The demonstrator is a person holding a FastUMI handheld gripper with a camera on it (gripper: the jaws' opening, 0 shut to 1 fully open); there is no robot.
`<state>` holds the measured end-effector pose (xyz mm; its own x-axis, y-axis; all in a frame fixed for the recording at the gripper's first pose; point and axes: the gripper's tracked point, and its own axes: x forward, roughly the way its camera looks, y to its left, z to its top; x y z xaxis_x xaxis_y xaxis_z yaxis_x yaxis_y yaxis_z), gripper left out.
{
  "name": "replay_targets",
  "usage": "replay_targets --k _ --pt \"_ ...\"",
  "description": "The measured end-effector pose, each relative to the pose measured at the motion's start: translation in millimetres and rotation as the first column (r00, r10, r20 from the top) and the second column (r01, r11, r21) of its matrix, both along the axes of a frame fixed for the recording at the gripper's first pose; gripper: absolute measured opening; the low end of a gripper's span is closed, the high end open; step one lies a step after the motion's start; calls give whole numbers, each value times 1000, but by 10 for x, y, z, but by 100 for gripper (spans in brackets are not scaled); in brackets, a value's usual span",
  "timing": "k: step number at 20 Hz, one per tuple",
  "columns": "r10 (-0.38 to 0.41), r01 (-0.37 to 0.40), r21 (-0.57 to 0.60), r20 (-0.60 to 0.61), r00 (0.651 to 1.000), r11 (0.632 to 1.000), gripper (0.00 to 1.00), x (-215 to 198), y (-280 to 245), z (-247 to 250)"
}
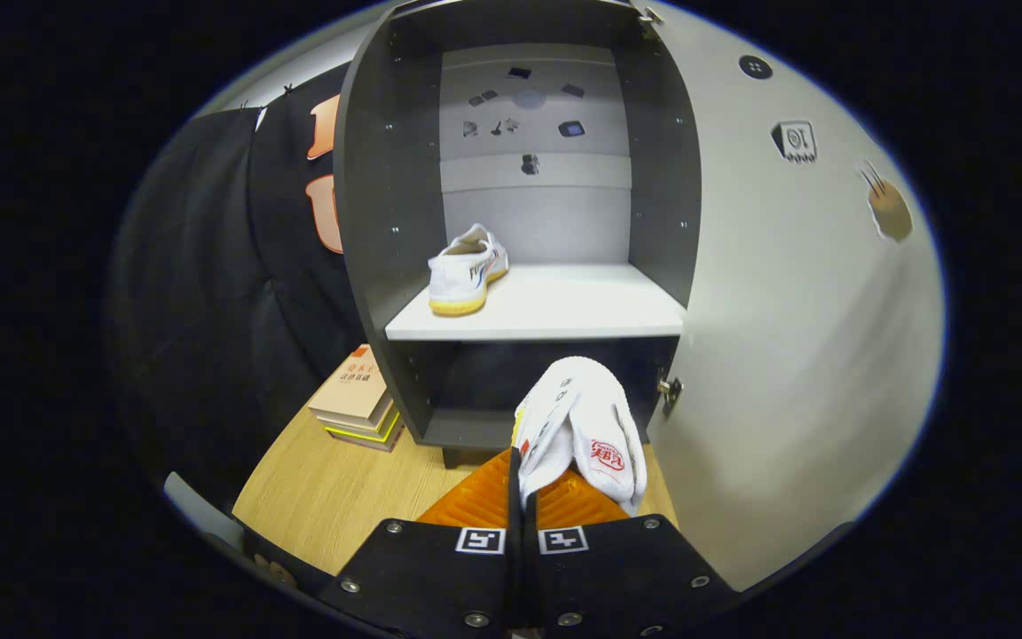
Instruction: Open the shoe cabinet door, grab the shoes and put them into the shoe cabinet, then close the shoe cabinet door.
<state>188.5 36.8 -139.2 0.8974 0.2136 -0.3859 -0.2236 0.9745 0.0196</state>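
White shoe (pixel 467 271) on cabinet shelf (pixel 564 306)

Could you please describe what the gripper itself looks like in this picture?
The gripper has two flat black body plates, side by side, studded with silver screws. Each plate carries a small square black-and-white marker near its inner front corner. The fingers have ribbed surfaces.

shelf (pixel 564 306): right side free | left: shoe (pixel 465 271) | door (pixel 795 337) swung open right | books (pixel 358 399) left, on floor

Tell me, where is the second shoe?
In the gripper view, the tongs are shut on it, just ahead of the open cabinet, below the shelf.
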Motion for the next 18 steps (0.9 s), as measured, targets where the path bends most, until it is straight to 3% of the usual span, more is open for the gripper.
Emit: replay_targets --k 8,18 --pt "44 -37 -64 105 994 997 0 1165 101 693" --pt "67 -62 -134 31 997 989 0 2560 212 581"
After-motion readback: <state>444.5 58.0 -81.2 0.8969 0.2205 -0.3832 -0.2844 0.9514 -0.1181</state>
